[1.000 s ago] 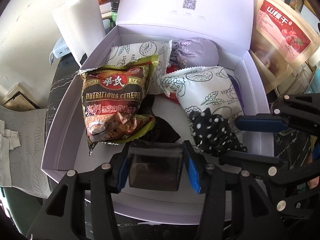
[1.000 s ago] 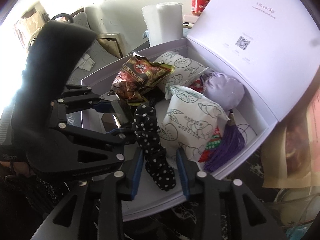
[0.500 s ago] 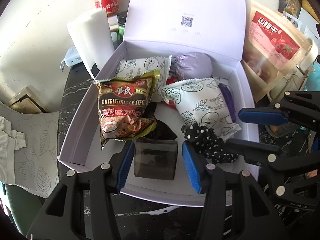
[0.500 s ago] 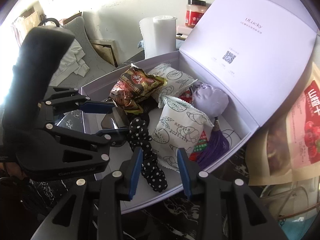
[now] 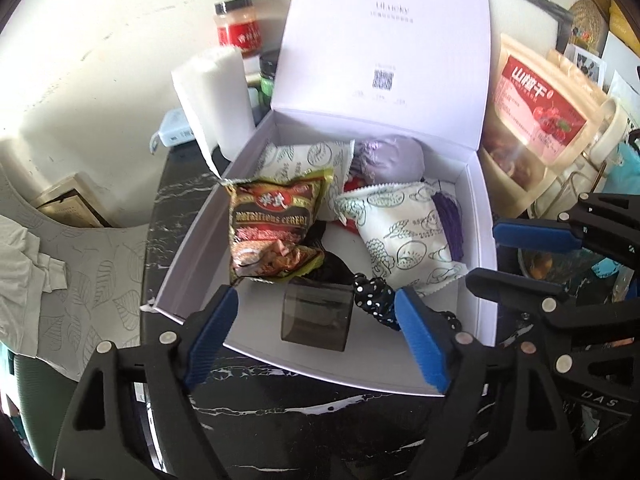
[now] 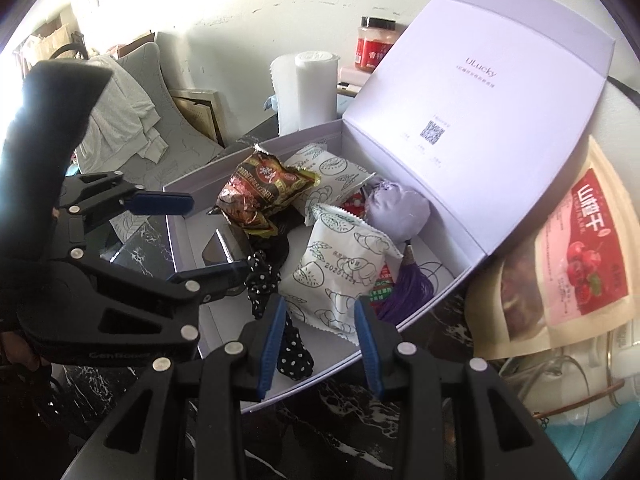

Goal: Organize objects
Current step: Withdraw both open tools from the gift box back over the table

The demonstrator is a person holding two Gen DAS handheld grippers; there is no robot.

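- My left tongs [image 5: 316,336] are springing wide, releasing the dark case [image 5: 316,316] inside the box [image 5: 486,240].
- My right tongs [image 6: 320,340] are hanging part-open, empty, above the scrunchie [image 6: 294,354].

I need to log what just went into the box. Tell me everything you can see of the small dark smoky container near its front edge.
The smoky container is a small squarish piece of dark, see-through plastic. It rests on the floor of the white box near the front wall, below the cereal packet and beside the polka-dot fabric. The left gripper has just opened; its pads stand clear of it.
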